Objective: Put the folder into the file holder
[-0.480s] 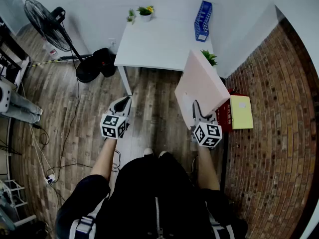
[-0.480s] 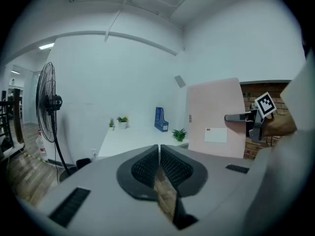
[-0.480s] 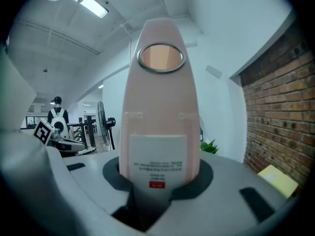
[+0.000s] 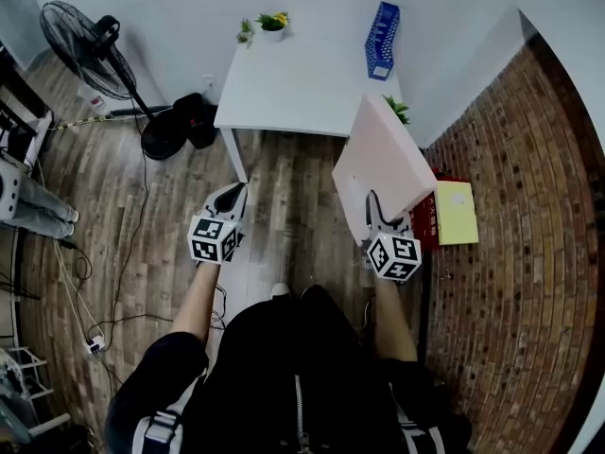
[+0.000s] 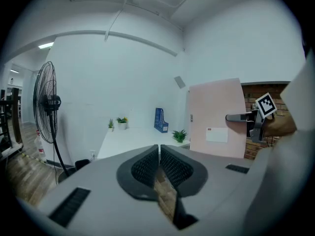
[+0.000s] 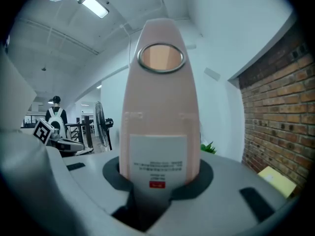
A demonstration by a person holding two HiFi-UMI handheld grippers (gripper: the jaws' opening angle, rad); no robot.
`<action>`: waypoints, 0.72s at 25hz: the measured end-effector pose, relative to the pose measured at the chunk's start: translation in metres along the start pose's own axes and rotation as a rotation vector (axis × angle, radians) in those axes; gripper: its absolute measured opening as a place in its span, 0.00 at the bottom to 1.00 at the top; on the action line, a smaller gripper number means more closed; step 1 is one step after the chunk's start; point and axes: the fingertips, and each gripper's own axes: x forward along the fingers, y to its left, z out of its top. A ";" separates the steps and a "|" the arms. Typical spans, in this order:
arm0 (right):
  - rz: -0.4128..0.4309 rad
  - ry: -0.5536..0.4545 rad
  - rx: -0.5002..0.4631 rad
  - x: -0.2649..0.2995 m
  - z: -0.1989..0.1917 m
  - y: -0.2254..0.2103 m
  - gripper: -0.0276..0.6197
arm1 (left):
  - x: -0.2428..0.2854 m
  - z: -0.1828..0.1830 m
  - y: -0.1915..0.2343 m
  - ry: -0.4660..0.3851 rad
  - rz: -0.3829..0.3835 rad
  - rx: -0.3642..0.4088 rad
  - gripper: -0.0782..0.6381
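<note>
Step in hand: the carry. The folder is picked up but not yet at the table.

Near left, the left gripper [image 4: 232, 197] has its jaws pressed together with nothing between them. It is held out over the wood floor [image 4: 284, 187].

Near right, the right gripper [image 4: 378, 214] is clamped on the low end of the pink folder [image 4: 383, 164]. The width of the spine keeps the jaws part-way apart, and the white label sits right at them. The folder sticks up and away, tilted, in the air by the table's near right corner. I can't tell if it touches the table.

A red box [image 4: 427, 223] sits on the floor to the right, by the brick wall.

Farther off is the white table [image 4: 293, 88], its top mostly bare. A small plant [image 4: 397, 109] at its right edge is half hidden by the folder.

At the far right of the table stands the blue file holder [image 4: 381, 41], upright. Its inside is too small to read. Two potted plants [image 4: 272, 22] stand at the far edge, and a fan [image 4: 90, 41] is far left.

The next move, I judge, is to step in, bring the folder over the holder, line it up with the slot and lower it in. The free left gripper may need to steady the holder so it doesn't slide.
</note>
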 end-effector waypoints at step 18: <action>-0.021 -0.006 0.020 0.018 0.010 -0.011 0.28 | 0.044 0.011 0.008 0.013 -0.031 0.004 0.16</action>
